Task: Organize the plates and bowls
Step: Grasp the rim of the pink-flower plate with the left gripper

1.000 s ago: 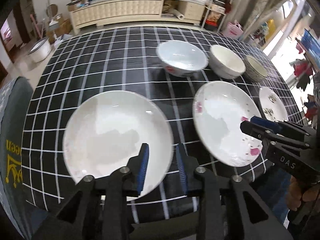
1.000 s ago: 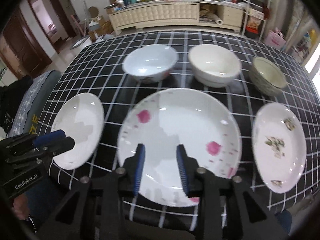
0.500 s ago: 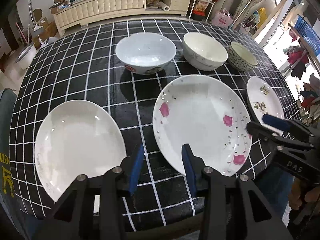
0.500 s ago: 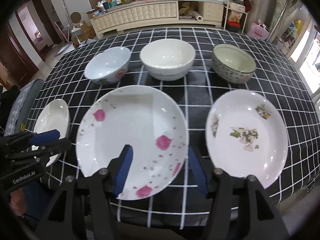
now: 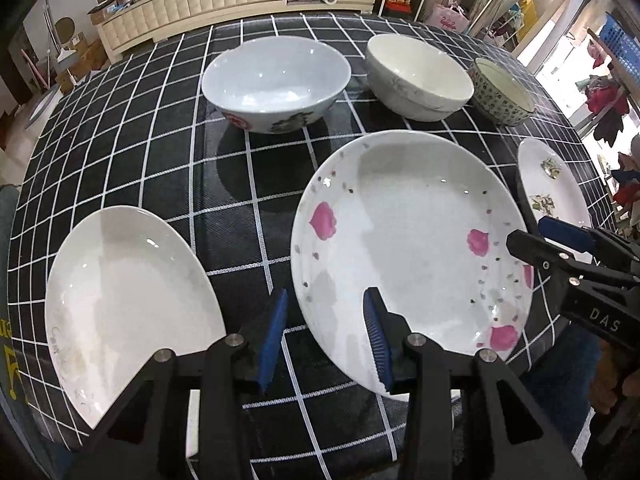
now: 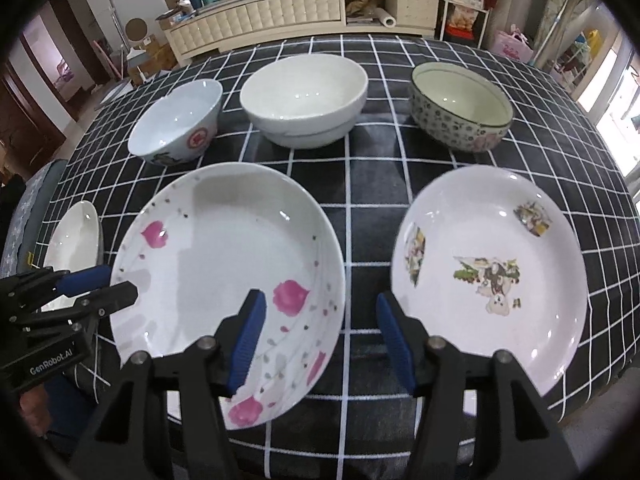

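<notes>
The left gripper [image 6: 96, 286] hid part of the plain plate [image 6: 76, 240]. The cluttered items on the sideboard [image 6: 256, 20] were too small to identify.

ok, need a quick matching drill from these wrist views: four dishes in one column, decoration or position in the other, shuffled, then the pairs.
Dishes
1. middle plate
2. right plate
3. left bowl
4. right bowl

Descriptions
A. dark dotted pattern outside
B. pink petals
C. red mark on its side
D. green-brown floral print

Pairs: 1-B, 2-D, 3-C, 4-A

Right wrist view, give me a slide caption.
Open right gripper hovers between pink-flowered plate and picture plate.
</notes>
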`<control>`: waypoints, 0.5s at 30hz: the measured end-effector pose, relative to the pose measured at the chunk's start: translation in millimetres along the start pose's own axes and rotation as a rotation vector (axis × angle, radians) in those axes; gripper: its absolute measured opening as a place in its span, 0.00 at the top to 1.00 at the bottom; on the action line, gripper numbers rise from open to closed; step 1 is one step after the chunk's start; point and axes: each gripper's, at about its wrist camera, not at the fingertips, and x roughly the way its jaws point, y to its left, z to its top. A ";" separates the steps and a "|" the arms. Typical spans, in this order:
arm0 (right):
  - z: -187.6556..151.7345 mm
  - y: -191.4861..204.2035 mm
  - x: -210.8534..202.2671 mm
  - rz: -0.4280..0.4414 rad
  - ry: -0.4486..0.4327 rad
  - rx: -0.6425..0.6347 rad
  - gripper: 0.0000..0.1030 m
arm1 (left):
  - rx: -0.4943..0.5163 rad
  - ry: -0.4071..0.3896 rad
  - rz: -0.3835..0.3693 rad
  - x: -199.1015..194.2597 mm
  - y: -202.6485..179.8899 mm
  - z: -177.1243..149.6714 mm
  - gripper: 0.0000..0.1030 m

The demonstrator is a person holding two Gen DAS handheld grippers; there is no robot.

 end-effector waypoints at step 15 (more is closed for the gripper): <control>0.3 -0.6 30.3 0.025 0.069 -0.016 0.62 | 0.011 0.040 -0.013 24.2 2.5 4.5 0.78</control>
